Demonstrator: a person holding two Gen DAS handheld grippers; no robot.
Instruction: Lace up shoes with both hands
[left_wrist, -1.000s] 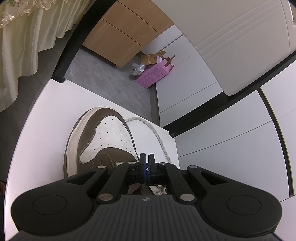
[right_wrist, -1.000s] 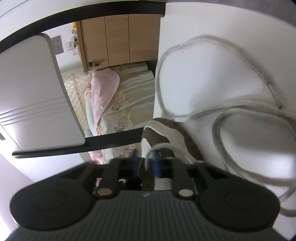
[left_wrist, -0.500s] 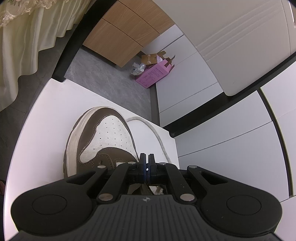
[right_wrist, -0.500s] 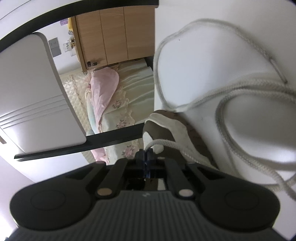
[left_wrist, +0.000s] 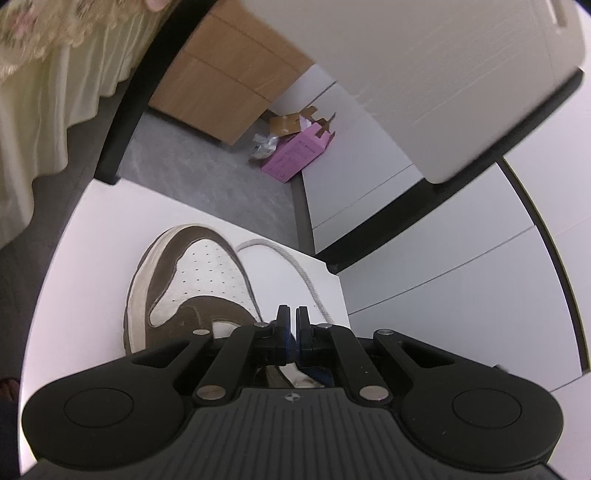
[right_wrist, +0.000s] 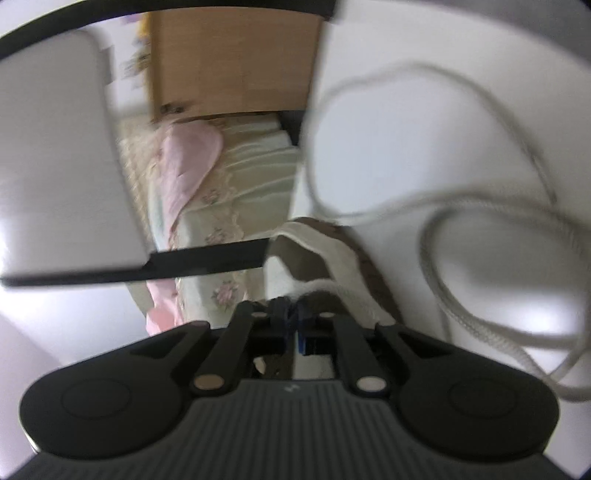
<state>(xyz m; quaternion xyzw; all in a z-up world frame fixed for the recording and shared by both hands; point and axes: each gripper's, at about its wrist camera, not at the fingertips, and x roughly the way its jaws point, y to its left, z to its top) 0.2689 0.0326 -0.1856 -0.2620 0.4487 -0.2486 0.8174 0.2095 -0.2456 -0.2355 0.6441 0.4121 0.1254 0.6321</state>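
Brown suede-and-white perforated shoe (left_wrist: 192, 284) | woven rope lace (right_wrist: 461, 317) | smooth white table (left_wrist: 92, 236)

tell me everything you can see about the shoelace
The shoelace is a thick, off-white braided cord, woven cotton by its look. Most of it lies slack in big loose loops on the white table beside the brown-and-white sneaker. One strand crosses the shoe's upper to the right gripper, whose jaws have just been opening; the blur hides whether they grip it. Another stretch curves past the toe.

Pink box (left_wrist: 295, 157) on floor bears print, too small to read; no other text legible
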